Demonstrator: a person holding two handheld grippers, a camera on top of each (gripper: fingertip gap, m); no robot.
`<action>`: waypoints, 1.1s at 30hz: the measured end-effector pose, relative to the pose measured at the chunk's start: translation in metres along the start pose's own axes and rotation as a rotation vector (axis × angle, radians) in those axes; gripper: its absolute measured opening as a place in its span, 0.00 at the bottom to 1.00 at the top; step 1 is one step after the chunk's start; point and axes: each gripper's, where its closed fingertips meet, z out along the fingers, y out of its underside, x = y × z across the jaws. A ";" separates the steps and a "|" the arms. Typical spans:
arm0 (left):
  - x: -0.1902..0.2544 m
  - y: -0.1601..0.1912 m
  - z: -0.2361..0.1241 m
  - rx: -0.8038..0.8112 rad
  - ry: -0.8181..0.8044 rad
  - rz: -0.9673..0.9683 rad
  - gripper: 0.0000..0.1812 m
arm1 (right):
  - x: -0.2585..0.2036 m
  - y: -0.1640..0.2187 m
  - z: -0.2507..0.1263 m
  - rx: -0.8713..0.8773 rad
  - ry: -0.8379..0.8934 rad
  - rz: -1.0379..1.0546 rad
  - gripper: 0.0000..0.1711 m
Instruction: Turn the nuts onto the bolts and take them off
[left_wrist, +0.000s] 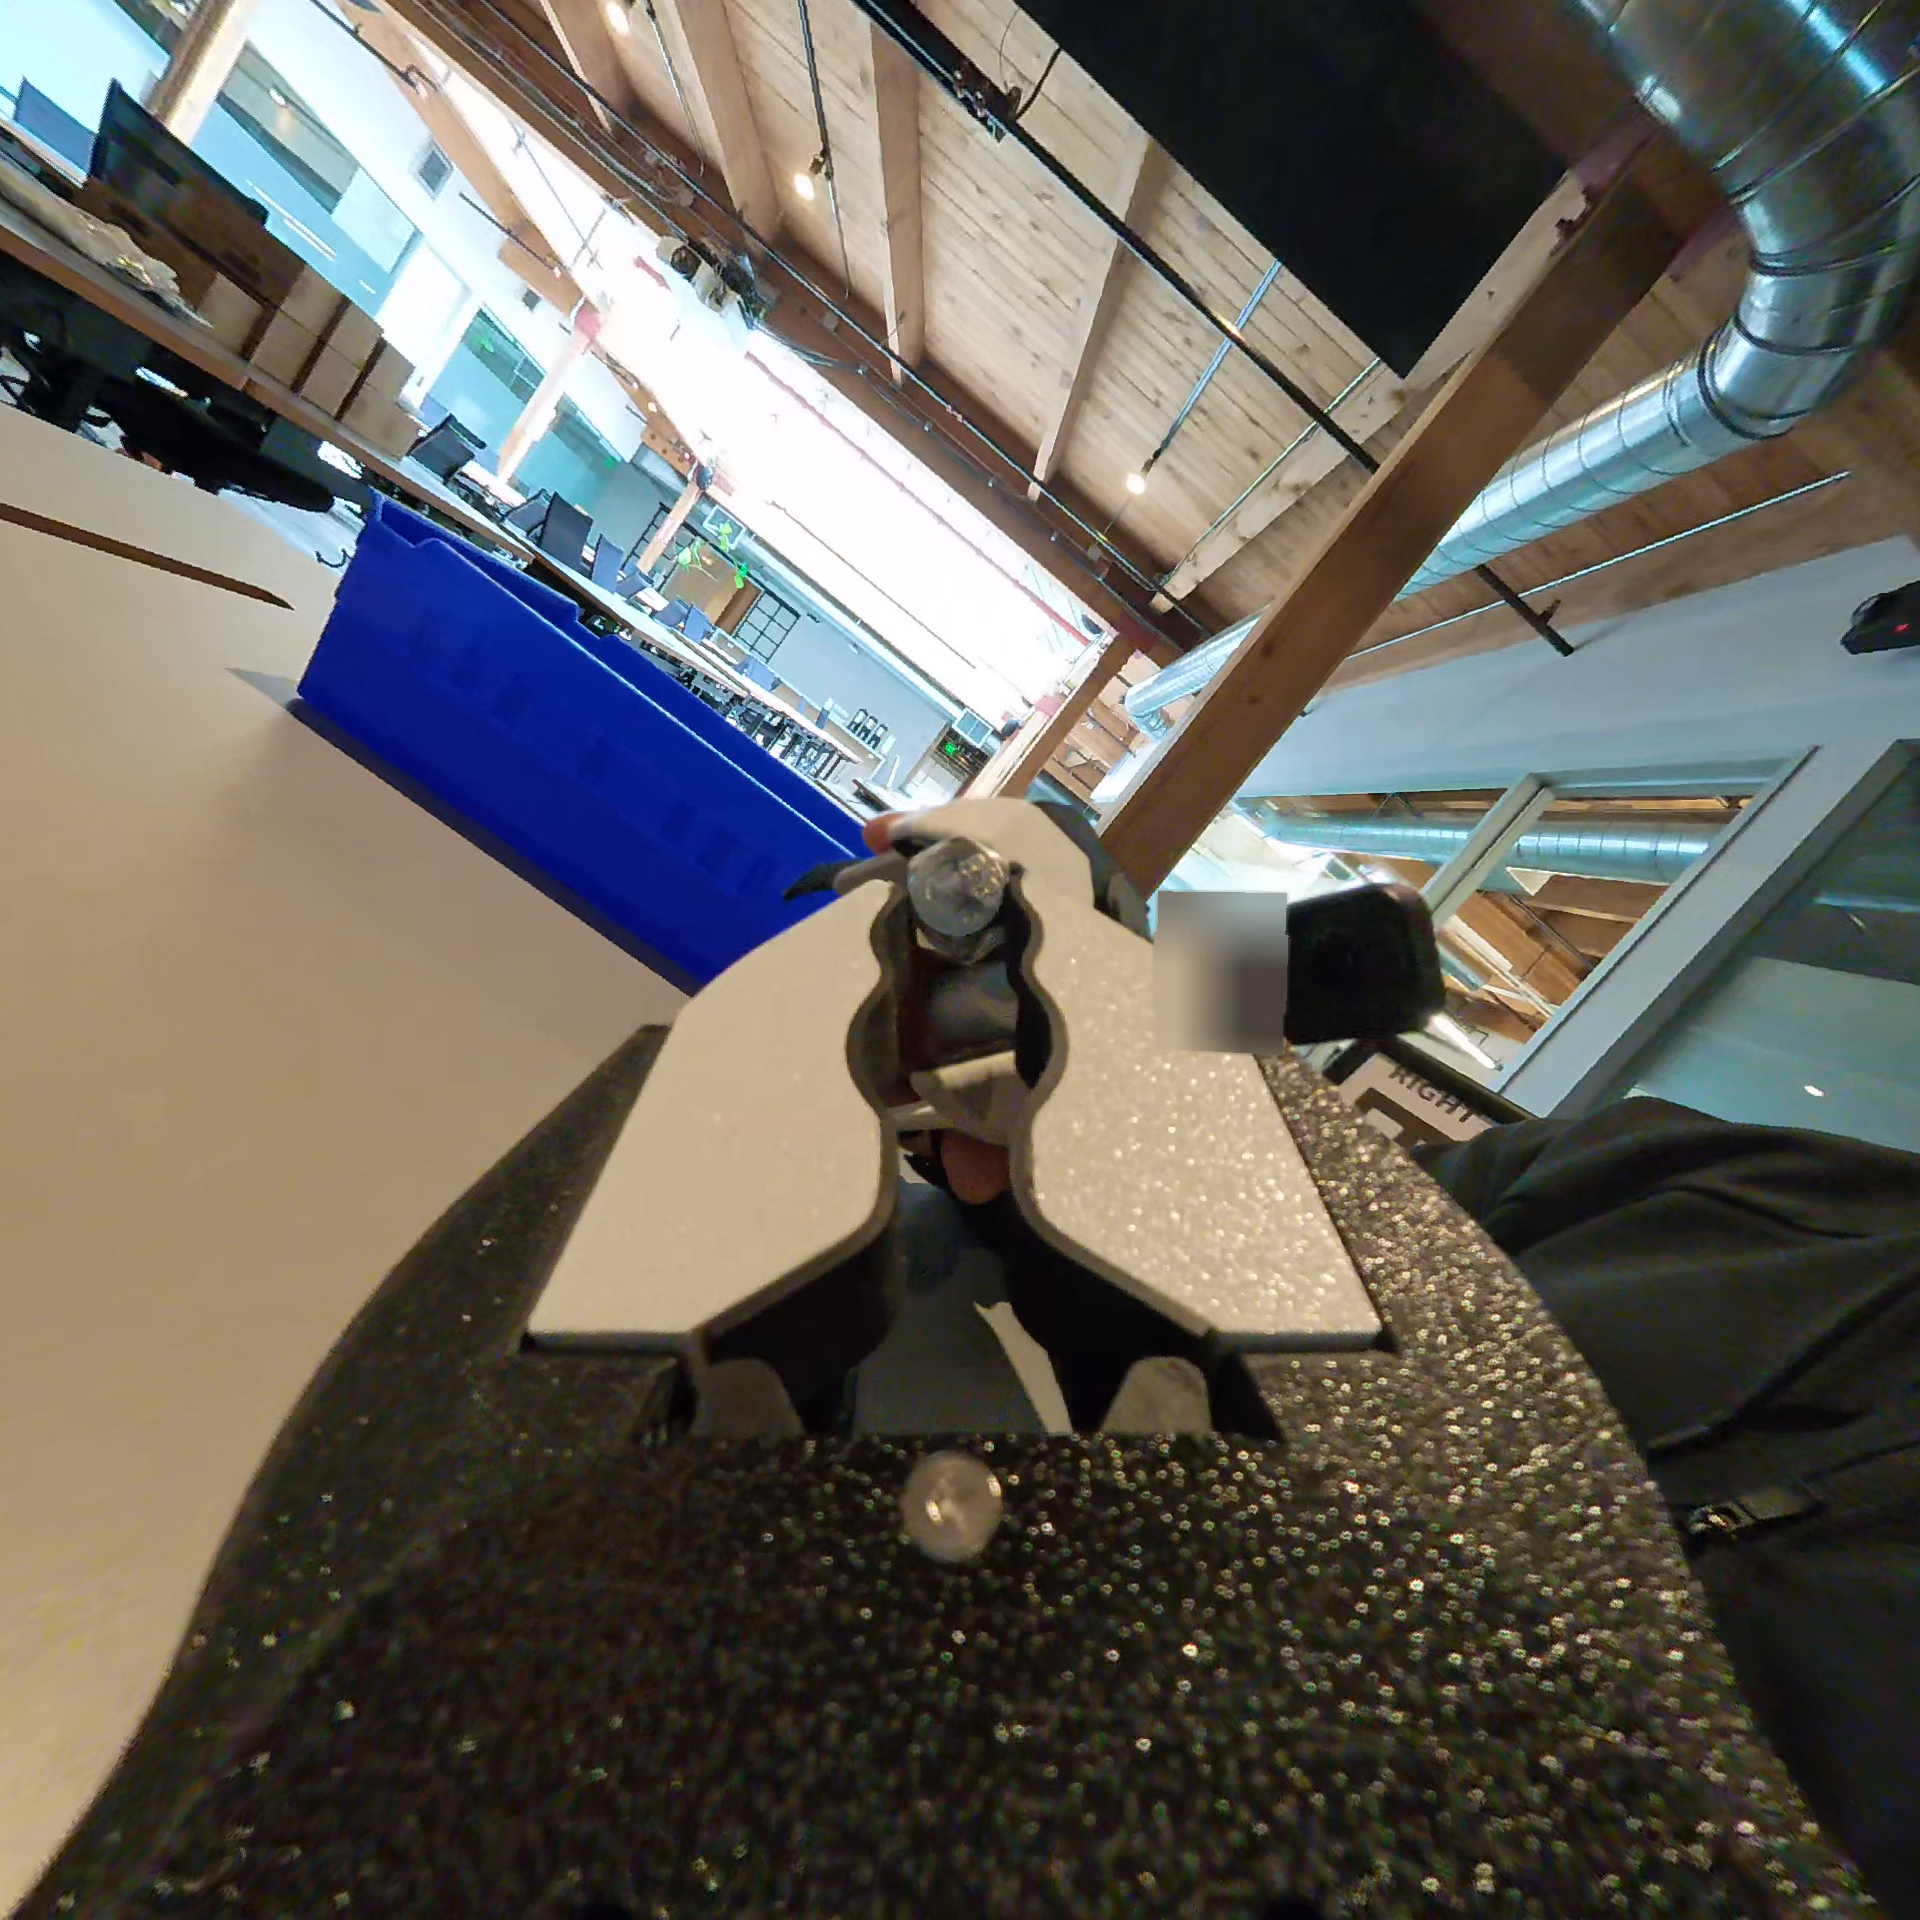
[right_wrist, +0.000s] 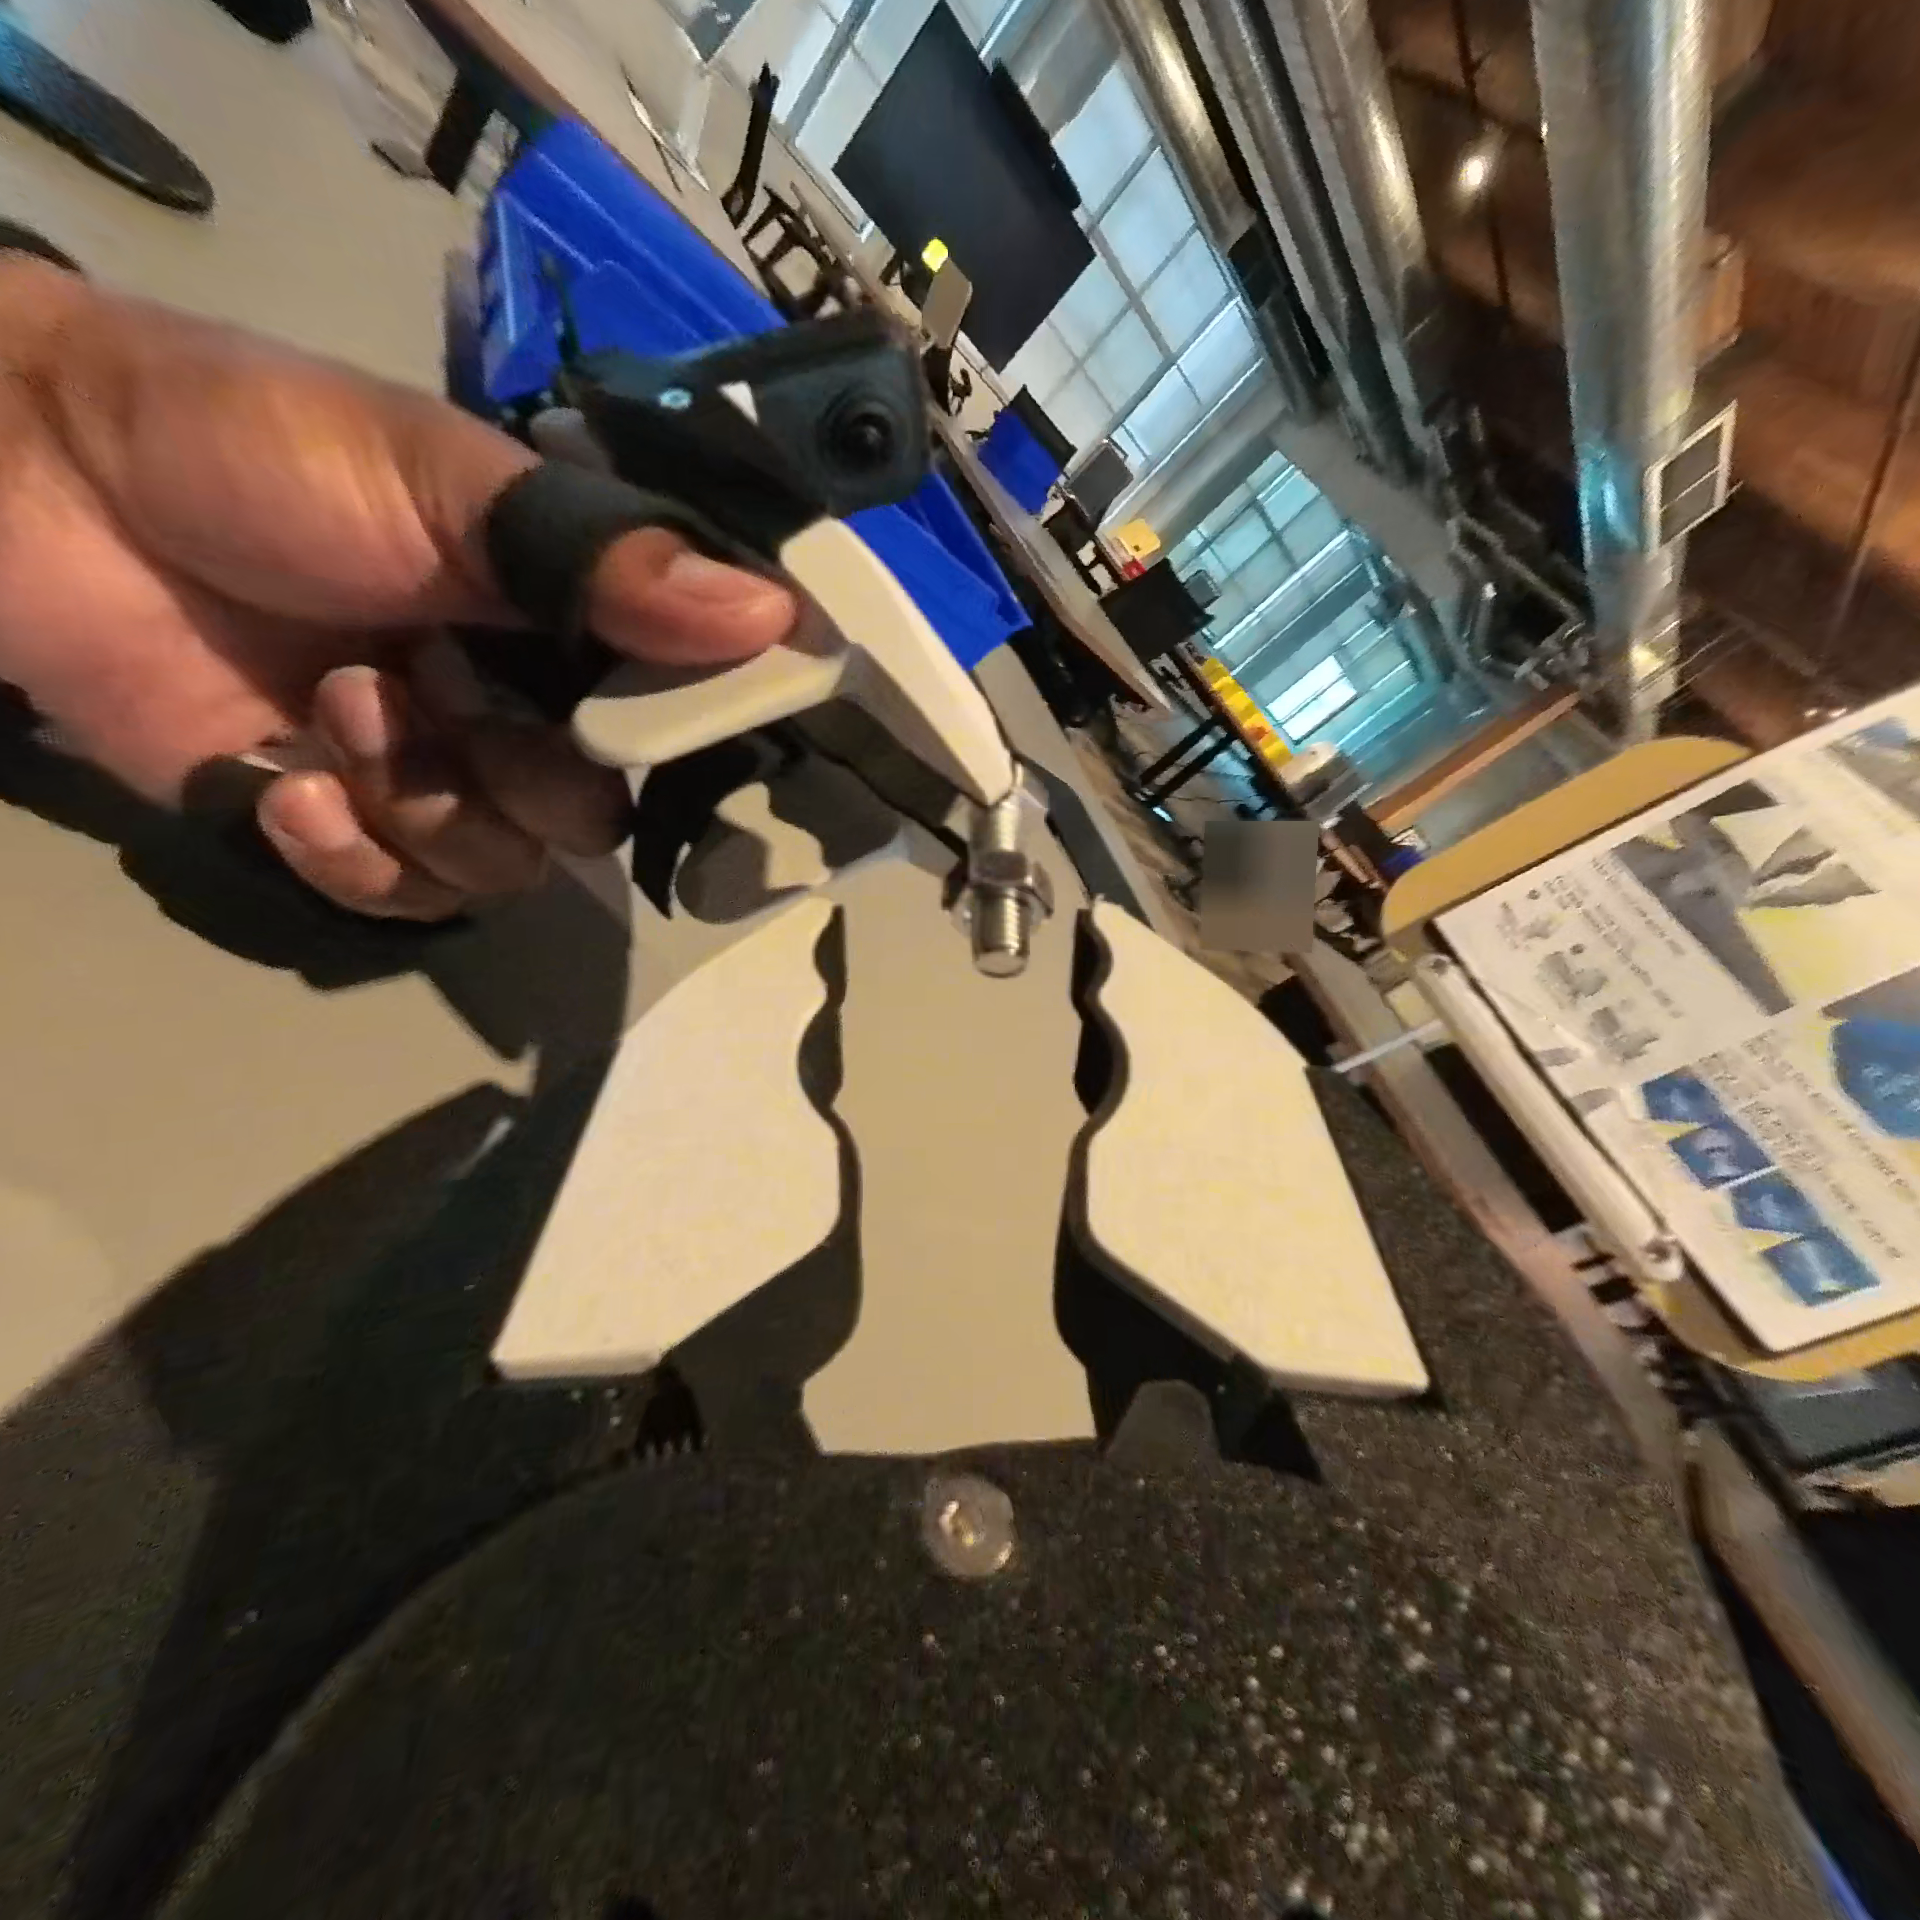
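Observation:
In the left wrist view my left gripper (left_wrist: 954, 906) is shut on a silver bolt (left_wrist: 954, 891), with the bolt's round head facing the camera. In the right wrist view the same bolt (right_wrist: 1000, 951) hangs threaded end down from the left gripper's (right_wrist: 1000, 795) white fingertips. A silver hex nut (right_wrist: 1003, 894) sits on its thread. My right gripper (right_wrist: 961, 920) is open, with its white fingers (right_wrist: 1195, 1143) either side of the nut and apart from it. The right gripper's white fingers (left_wrist: 987, 821) show behind the bolt in the left wrist view.
A blue plastic bin (left_wrist: 582, 727) stands on the white table (left_wrist: 208, 883) behind the grippers; it also shows in the right wrist view (right_wrist: 623, 260). A person's hand (right_wrist: 260, 520) holds the left gripper. A printed instruction sheet (right_wrist: 1714, 1091) on a board lies at the right. My left and right fingertips are right by each other.

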 end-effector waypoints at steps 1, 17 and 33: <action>0.000 0.001 0.000 -0.004 0.001 -0.002 0.09 | 0.000 -0.001 0.000 -0.004 0.016 -0.019 0.21; -0.001 -0.002 -0.001 0.003 -0.026 0.036 0.09 | 0.006 -0.006 -0.004 0.186 -0.336 0.804 0.26; -0.004 0.004 0.001 -0.026 -0.017 -0.013 0.09 | 0.000 0.000 0.003 0.012 -0.099 0.351 0.11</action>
